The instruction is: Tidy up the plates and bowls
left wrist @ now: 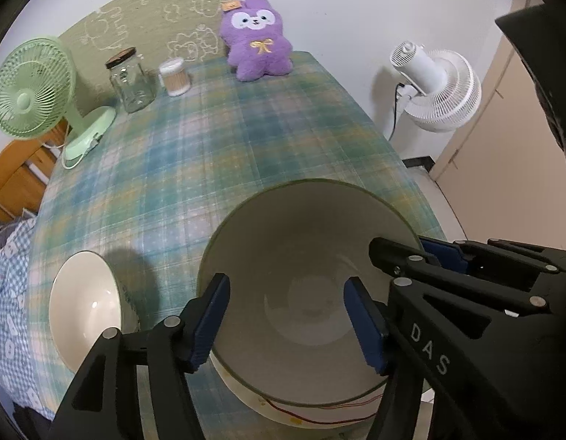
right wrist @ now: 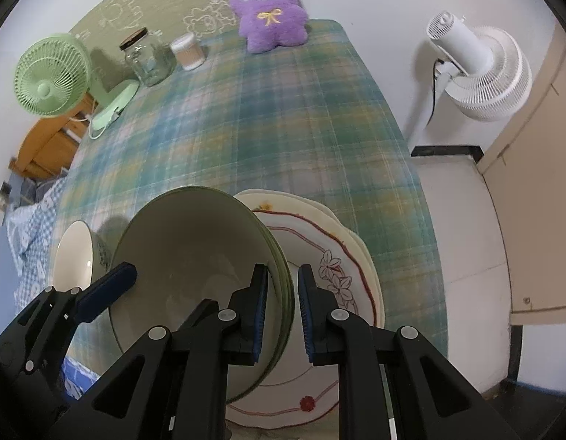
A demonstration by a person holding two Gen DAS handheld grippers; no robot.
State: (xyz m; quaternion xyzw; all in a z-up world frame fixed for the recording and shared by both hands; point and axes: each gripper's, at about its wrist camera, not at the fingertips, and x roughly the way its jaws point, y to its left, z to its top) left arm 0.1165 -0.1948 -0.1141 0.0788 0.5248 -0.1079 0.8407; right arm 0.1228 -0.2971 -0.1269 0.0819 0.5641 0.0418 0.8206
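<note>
Sitting on a stack of cream plates (right wrist: pixel 351 256) at the near edge of the worktop (right wrist: pixel 268 117) is a large green-rimmed bowl (right wrist: pixel 195 256); more green rims show nested under it. The right claw (right wrist: pixel 281 315) is pinched on the bowl's right rim, one blue pad inside the wall and one outside, with only the rim between them. The left claw (left wrist: pixel 286 321) stands open over the bowl's left side: one pad is outside the left rim, the other hangs inside the bowl, and neither is seen pressing on the wall. A smaller white bowl (left wrist: pixel 83 304) stands just left of the big one, apart from it. At the far end are a purple plush toy (left wrist: pixel 257 42), a glass jar (left wrist: pixel 131 80), a green fan (left wrist: pixel 33 91). A white fan (right wrist: pixel 481 69) stands beyond the right edge.
</note>
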